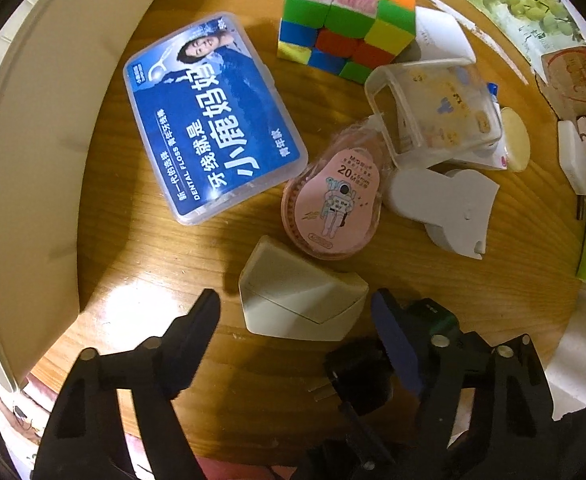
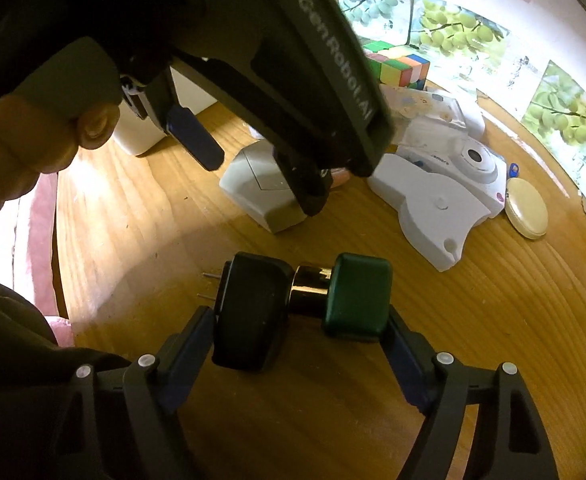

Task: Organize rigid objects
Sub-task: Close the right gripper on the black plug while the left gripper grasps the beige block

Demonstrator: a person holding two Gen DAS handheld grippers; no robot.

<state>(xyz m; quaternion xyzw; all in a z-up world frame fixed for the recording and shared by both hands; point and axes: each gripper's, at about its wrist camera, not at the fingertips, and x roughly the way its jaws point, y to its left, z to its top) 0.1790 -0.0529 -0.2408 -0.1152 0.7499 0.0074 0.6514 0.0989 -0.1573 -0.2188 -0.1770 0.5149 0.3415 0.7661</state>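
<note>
The right gripper [image 2: 301, 332] straddles the plug [image 2: 305, 312] – a black body, a shiny collar and a green cap laid end to end on the table [image 2: 141, 216], near its front edge. The long axis runs across the jaws, so each pad meets one end: the left against the black body, the right against the green cap. They look to be touching, though I cannot tell how firmly.

The left gripper [image 1: 297, 312] hangs spread over the wedge box [image 1: 301, 300], which sits between its fingertips untouched, just behind the plug.

The right wrist view shows the plug whole, prongs pointing left. The left wrist view hides most of it behind a finger, but alone shows the floss box [image 1: 213, 120], the tape dispenser [image 1: 333, 208] and the whole cube [image 1: 345, 16] further back.
</note>
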